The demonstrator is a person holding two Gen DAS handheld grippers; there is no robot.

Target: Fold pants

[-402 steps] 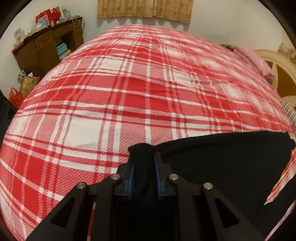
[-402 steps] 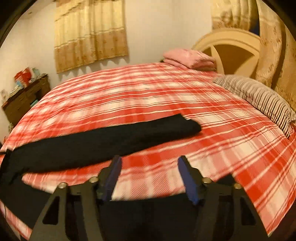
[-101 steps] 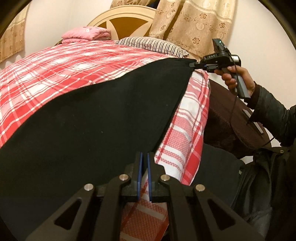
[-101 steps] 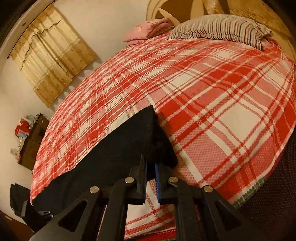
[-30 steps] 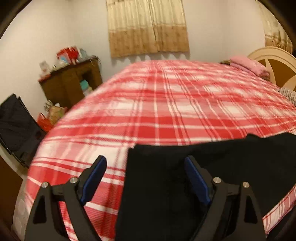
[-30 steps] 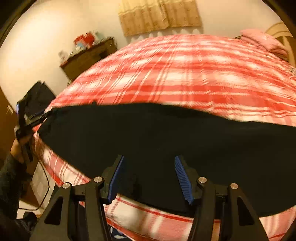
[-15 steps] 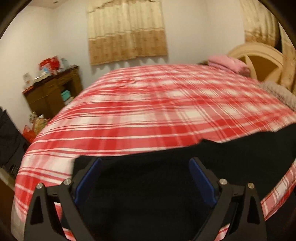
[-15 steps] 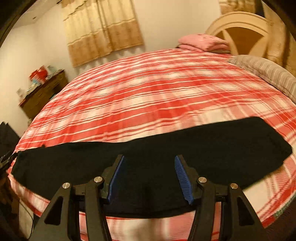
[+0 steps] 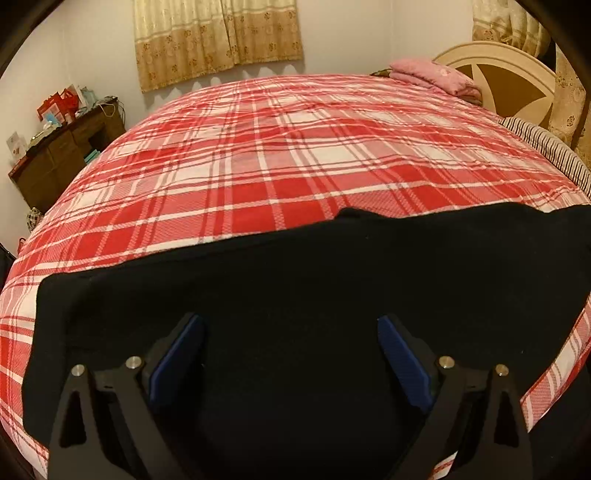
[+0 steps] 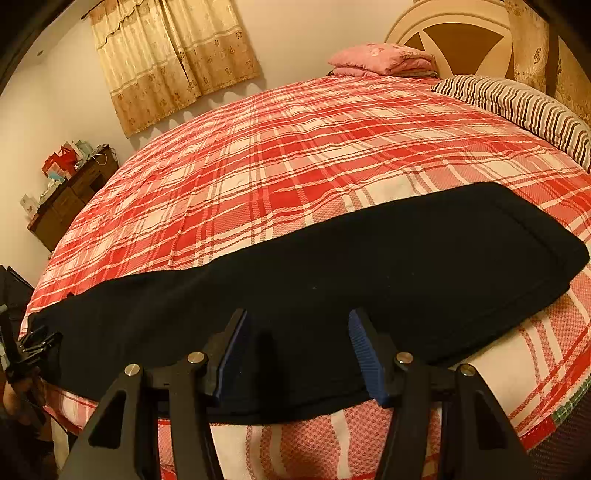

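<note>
The black pants [image 10: 369,258] lie flat as one long strip along the near edge of the red plaid bed [image 10: 314,147]. My right gripper [image 10: 297,325] hovers open above the strip's near hem, nothing between its blue pads. In the left wrist view the pants [image 9: 295,280] fill the lower half, their left end squared off. My left gripper [image 9: 290,332] hangs wide open over that end, touching nothing. The left gripper [image 10: 33,350] also shows small at the strip's far left end in the right wrist view, with a hand under it.
A striped pillow [image 10: 517,103], a folded pink blanket [image 10: 380,59] and a cream headboard [image 10: 461,33] are at the bed's far right. A cluttered dark wooden dresser [image 9: 62,155] stands by the left wall. The bed's edge drops away just below the pants.
Both grippers, earlier shut on the pants' ends, stand open. The left jaws have widened and moved in over the pants' left end. The right view has swung toward the right end, and the pants lie settled.
</note>
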